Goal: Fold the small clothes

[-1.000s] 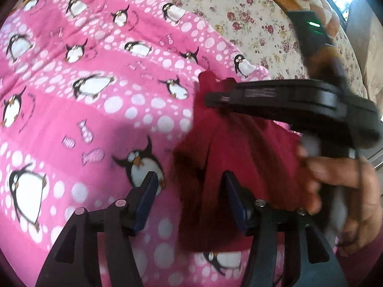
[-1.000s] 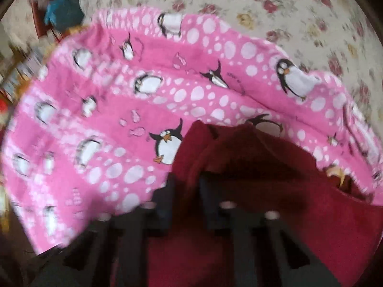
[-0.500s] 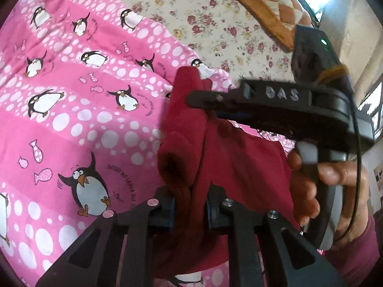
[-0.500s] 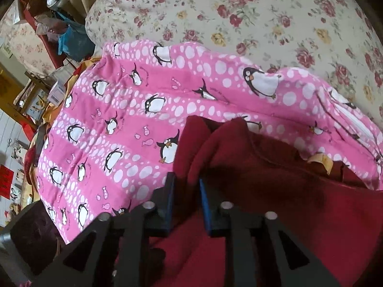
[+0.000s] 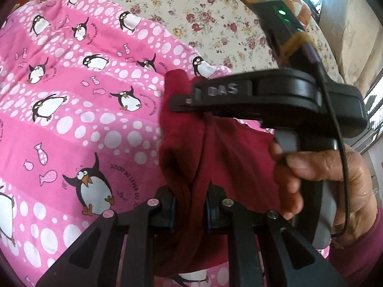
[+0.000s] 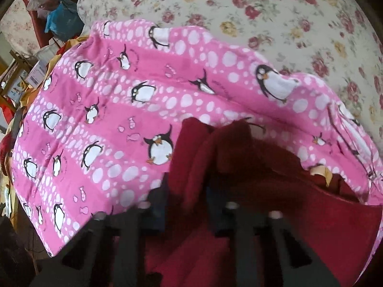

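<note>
Both grippers have hold of the same red garment (image 5: 229, 157), and I'd say that is so it can be lifted by one edge and laid over itself for a fold. The left gripper (image 5: 190, 209) has its fingers clamped on a bunched ridge of the cloth; the fabric rises straight up from between the pads and spreads beyond the tips. The right gripper (image 6: 185, 205) shows in its own view with cloth bunched between its fingers too. Its jaws have just been closing, and the pads seem to press on the fold, though that view is blurred.

Seen from the left, the right gripper's fingers (image 5: 189, 100) reach in from the side and pinch the garment's far corner, ahead of the left fingertips. A hand (image 5: 318, 174) squeezes its trigger. So the cloth hangs stretched between two pinch points, one near and one far.

The rest of the garment sags away to the right of the left fingers and below the right ones. It lies over a pink blanket (image 5: 71, 119) with penguins, itself spread on a flowered sheet (image 6: 287, 12).

The fold looks barely begun: the cloth is crumpled, not yet flat.
</note>
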Tool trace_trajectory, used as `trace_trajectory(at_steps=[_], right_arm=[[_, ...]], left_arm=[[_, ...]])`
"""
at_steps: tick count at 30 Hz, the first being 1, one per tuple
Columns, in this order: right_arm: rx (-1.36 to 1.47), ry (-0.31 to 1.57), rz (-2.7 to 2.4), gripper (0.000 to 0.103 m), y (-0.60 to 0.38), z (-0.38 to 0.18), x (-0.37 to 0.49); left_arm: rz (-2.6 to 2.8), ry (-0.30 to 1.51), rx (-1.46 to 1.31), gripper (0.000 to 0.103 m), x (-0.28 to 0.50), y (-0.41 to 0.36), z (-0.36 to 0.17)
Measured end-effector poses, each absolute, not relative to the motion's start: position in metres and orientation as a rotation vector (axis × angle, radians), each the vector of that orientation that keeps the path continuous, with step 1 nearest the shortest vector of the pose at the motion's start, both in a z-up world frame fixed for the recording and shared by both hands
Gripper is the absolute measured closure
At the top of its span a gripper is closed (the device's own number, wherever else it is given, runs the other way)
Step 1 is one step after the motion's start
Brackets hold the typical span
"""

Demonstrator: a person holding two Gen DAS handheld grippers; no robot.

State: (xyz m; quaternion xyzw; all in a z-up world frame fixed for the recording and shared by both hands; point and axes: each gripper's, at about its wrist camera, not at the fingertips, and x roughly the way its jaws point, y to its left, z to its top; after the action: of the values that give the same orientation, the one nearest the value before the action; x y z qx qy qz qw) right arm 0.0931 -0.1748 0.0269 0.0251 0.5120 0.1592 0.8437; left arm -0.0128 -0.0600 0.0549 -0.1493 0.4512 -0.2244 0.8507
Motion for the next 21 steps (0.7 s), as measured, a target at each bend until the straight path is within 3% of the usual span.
trace_trajectory(at_steps=[9,15,17,19,20,21], right_arm=[[0.042,1.045,0.343,0.085,-0.183,0.033,0.084],[0.072,1.038,0.349,0.085,-0.19,0.033,0.083],[0.075,1.035,0.353,0.085,-0.191,0.035,0.082],[0.083,1.033,0.357,0.085,-0.194,0.036,0.081],[0.09,1.032,0.358,0.085,-0.195,0.036,0.08],[0.096,1.032,0.36,0.085,-0.196,0.036,0.08]], left_arm=[[-0.419,0.955,-0.24,0.102,-0.015,-0.067,0.052],[-0.369,0.985,-0.203,0.082,-0.013,-0.068,0.046],[-0.359,0.993,-0.2,0.08,-0.013,-0.068,0.043],[-0.365,0.997,-0.2,0.08,-0.013,-0.069,0.041],[-0.374,1.0,-0.2,0.087,-0.014,-0.07,0.041],[-0.388,1.004,-0.208,0.101,-0.015,-0.072,0.041]])
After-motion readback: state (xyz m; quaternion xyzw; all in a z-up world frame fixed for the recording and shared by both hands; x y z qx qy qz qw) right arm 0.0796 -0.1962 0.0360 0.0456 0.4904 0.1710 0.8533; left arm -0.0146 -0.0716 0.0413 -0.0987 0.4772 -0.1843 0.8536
